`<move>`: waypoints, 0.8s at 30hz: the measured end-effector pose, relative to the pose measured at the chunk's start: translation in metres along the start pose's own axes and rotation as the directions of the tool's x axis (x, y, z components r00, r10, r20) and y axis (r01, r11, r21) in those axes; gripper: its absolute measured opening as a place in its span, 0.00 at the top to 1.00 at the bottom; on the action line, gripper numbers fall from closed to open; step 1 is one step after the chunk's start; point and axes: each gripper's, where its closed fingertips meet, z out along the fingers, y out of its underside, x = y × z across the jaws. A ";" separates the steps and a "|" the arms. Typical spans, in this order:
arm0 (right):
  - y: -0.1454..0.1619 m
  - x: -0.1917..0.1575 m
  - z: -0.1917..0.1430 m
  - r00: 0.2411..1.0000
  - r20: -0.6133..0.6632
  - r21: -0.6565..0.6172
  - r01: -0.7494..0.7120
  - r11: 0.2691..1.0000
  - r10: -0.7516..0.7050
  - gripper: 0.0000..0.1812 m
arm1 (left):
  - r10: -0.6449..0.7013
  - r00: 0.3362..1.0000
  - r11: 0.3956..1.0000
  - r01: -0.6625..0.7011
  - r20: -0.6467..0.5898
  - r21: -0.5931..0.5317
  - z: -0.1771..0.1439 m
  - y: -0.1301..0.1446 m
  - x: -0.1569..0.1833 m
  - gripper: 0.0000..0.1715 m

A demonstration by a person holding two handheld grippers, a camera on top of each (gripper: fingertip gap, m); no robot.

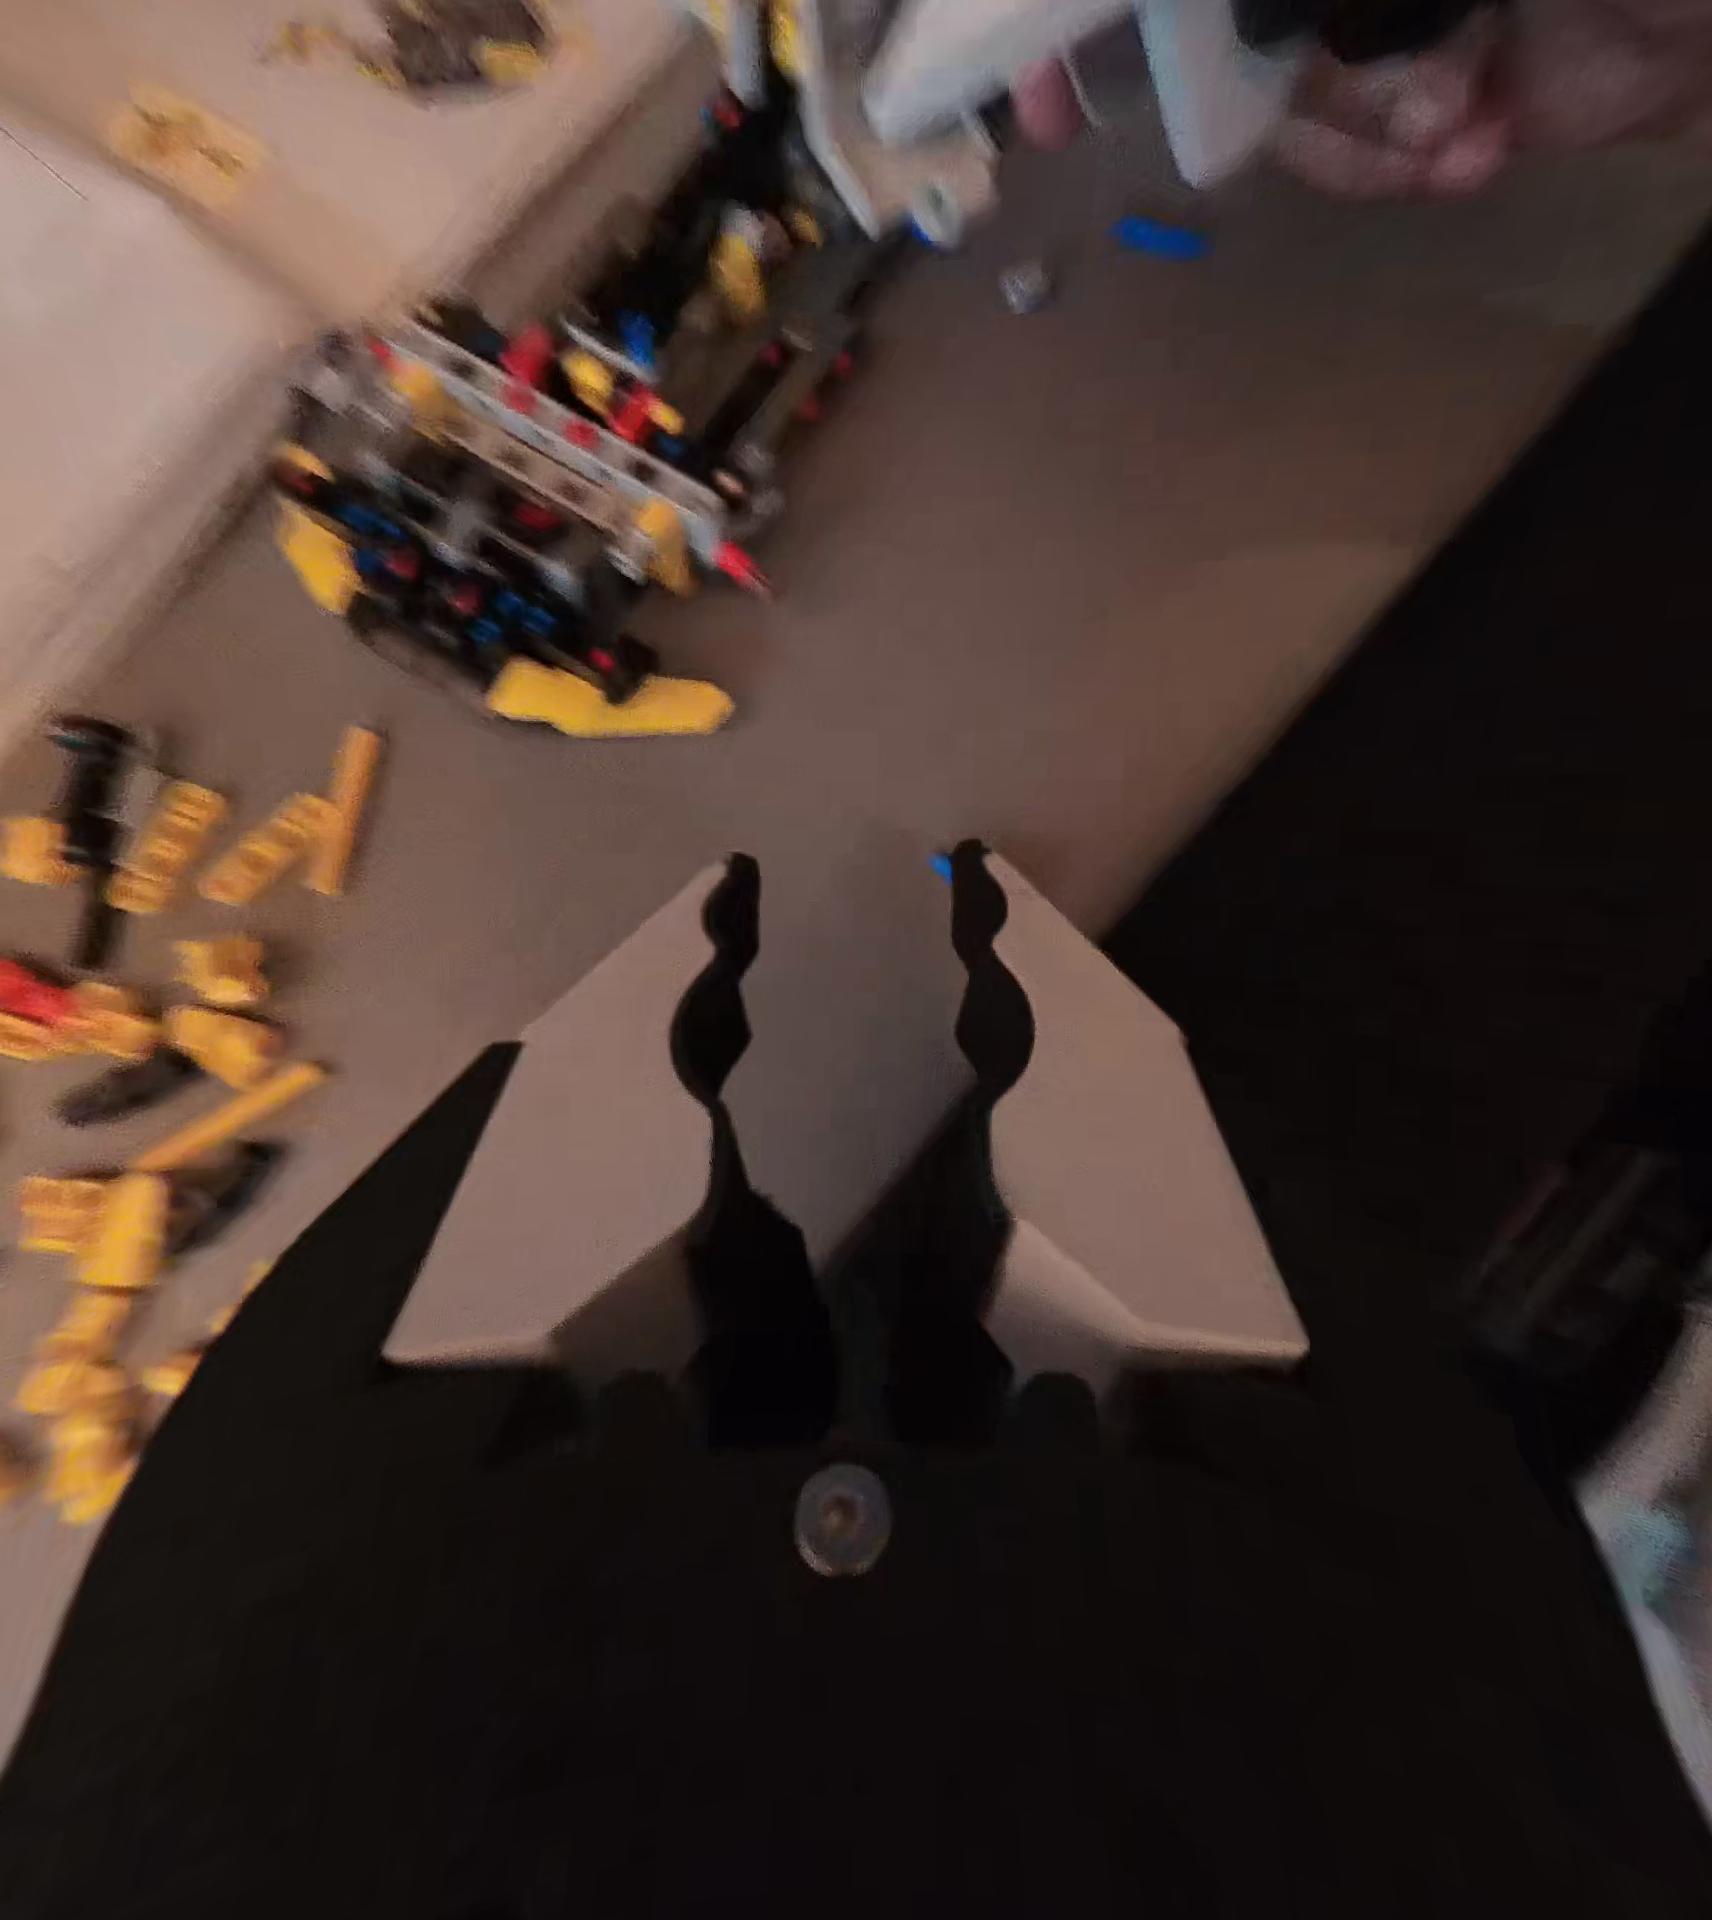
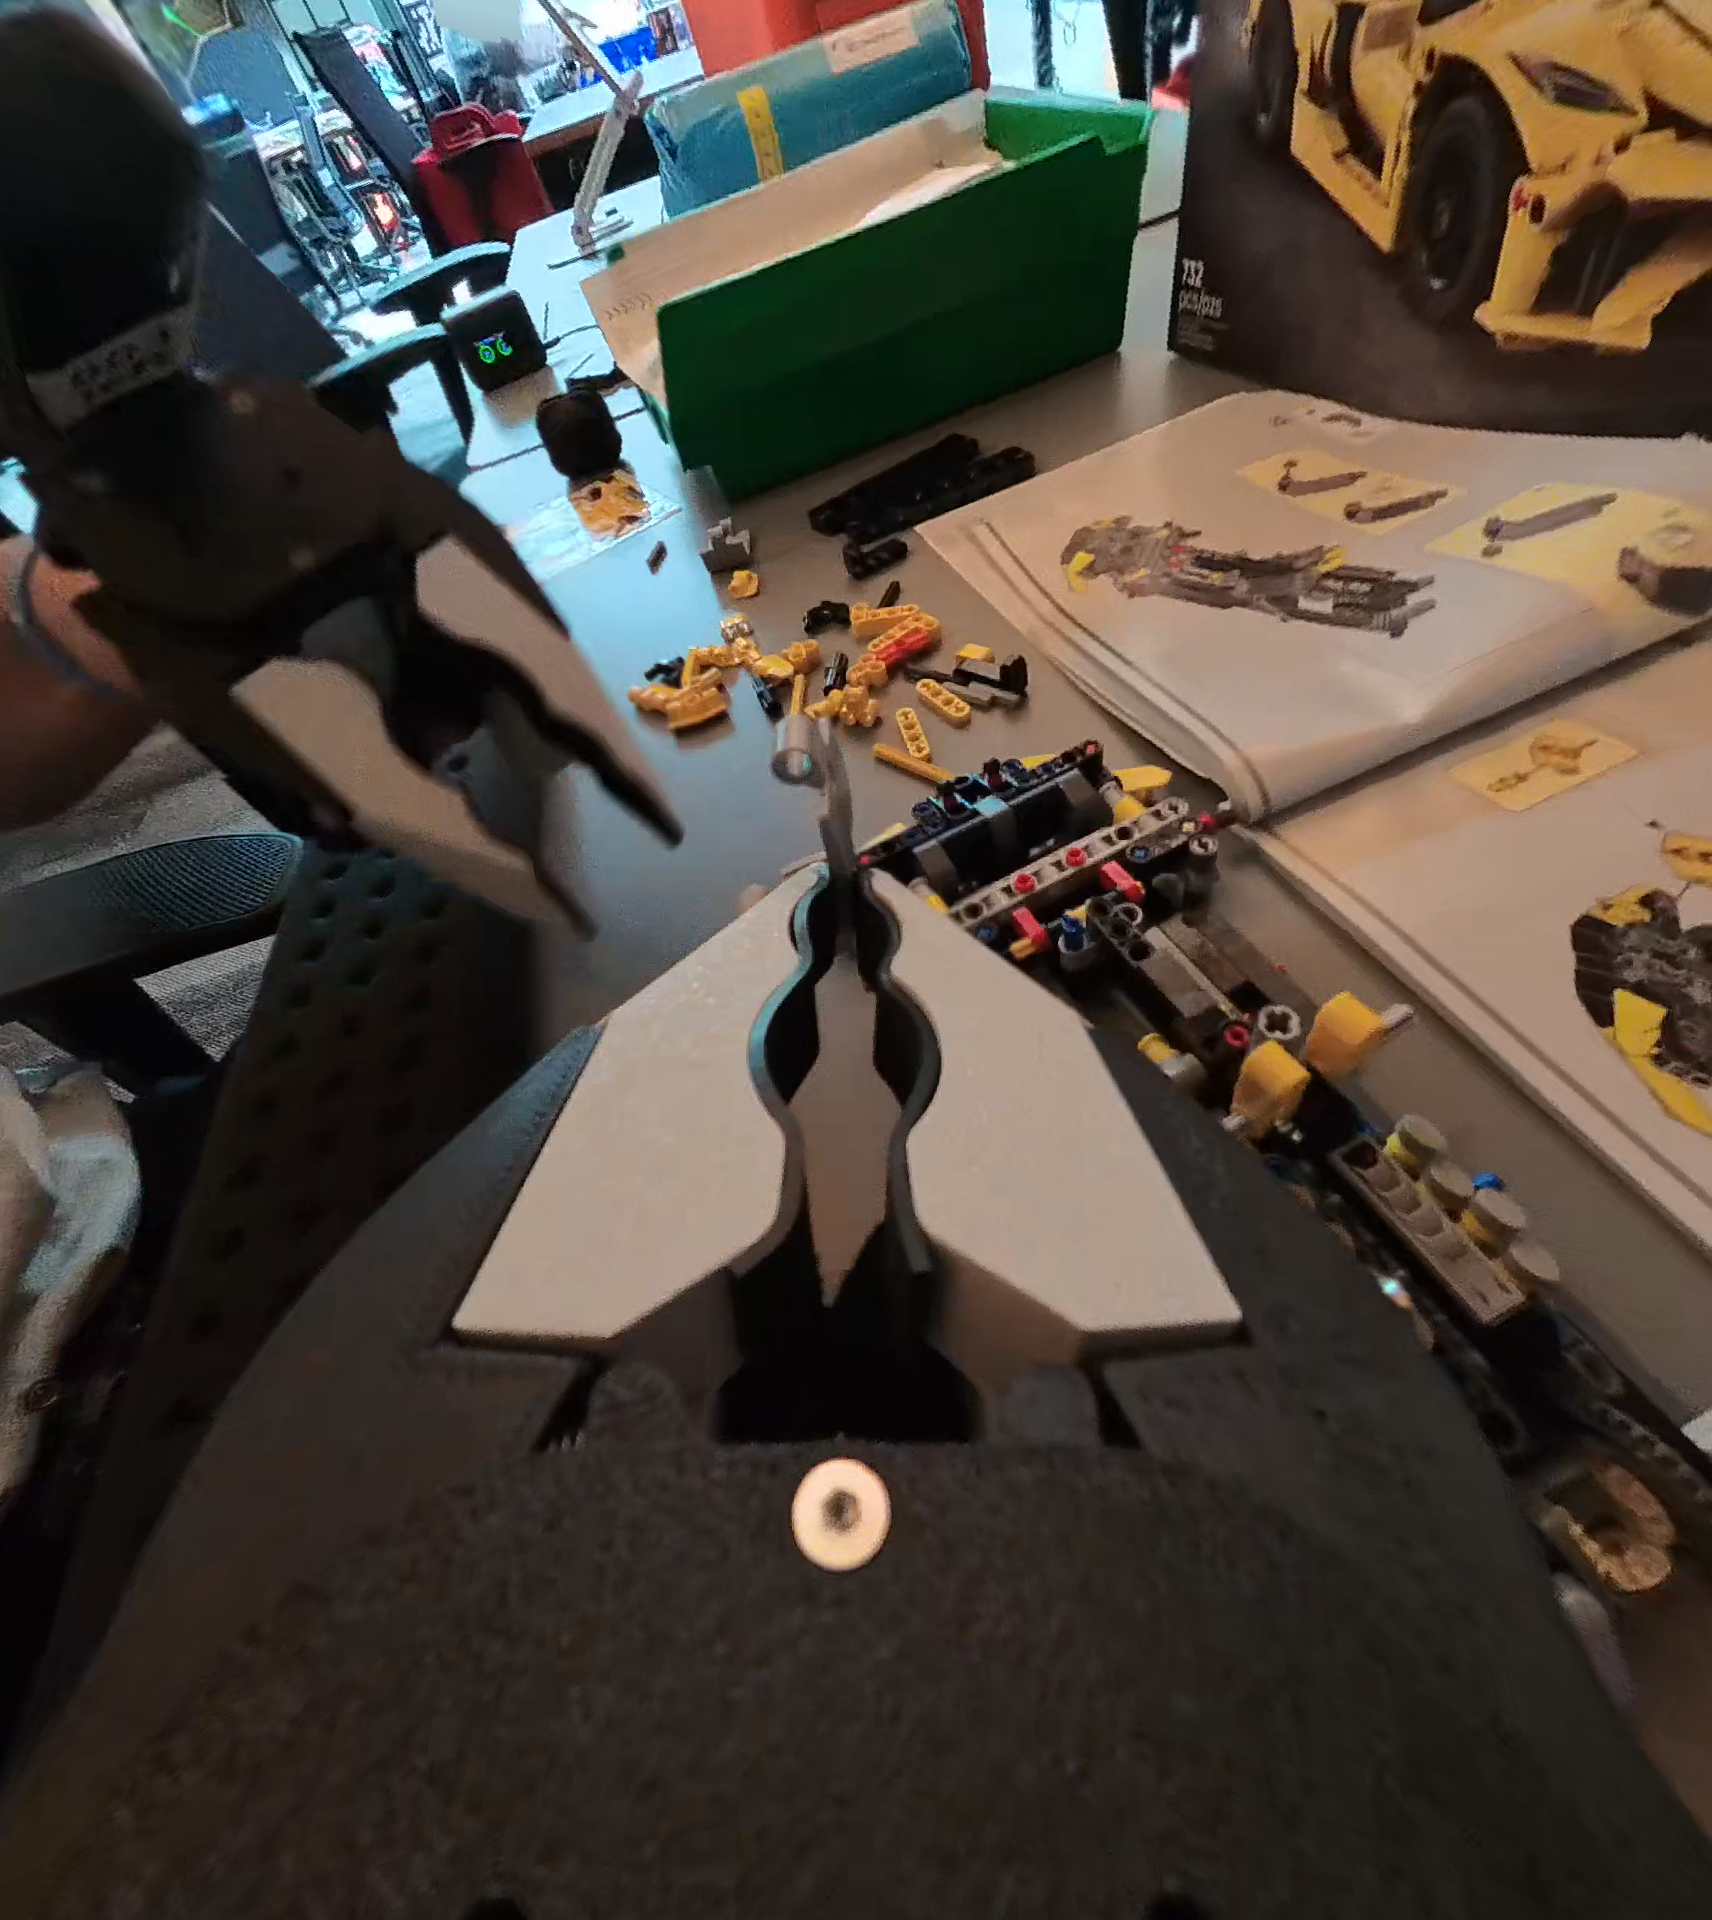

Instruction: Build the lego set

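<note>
The part-built lego chassis (image 2: 1039, 862) in black, grey and yellow lies on the grey table (image 2: 623, 644) and runs toward the lower right; it is blurred in the left wrist view (image 1: 519, 520). My right gripper (image 2: 847, 883) is shut on a thin grey lego piece (image 2: 836, 810) with a round end, held above the chassis's near end. My left gripper (image 1: 854, 871) is open above bare table; a small blue speck (image 1: 940, 868) shows at one fingertip. The left gripper also shows in the right wrist view (image 2: 623, 875), open, left of the grey piece.
Loose yellow and black pieces (image 2: 831, 665) lie beyond the chassis and show in the left wrist view (image 1: 135, 1039). An open instruction booklet (image 2: 1351, 623) lies on the right. A green bin (image 2: 893, 312), the set's box (image 2: 1506, 187) and black beams (image 2: 919, 483) stand farther back. The grippers' ends are close to 12 cm from one another.
</note>
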 end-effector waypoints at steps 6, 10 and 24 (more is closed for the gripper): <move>-0.003 -0.011 0.001 0.999 0.037 0.018 0.000 1.000 -0.001 0.99 | -0.152 0.976 0.980 0.129 -0.154 -0.152 0.016 0.018 0.034 0.79; -0.004 -0.012 0.001 0.999 0.048 0.020 -0.007 1.000 0.006 1.00 | -0.102 0.990 0.978 0.083 -0.097 -0.191 0.023 0.024 0.024 0.88; 0.002 -0.017 0.007 0.997 0.077 -0.007 -0.010 1.000 0.010 0.99 | 0.180 0.974 0.973 -0.197 -0.138 -0.118 0.021 0.029 -0.002 0.97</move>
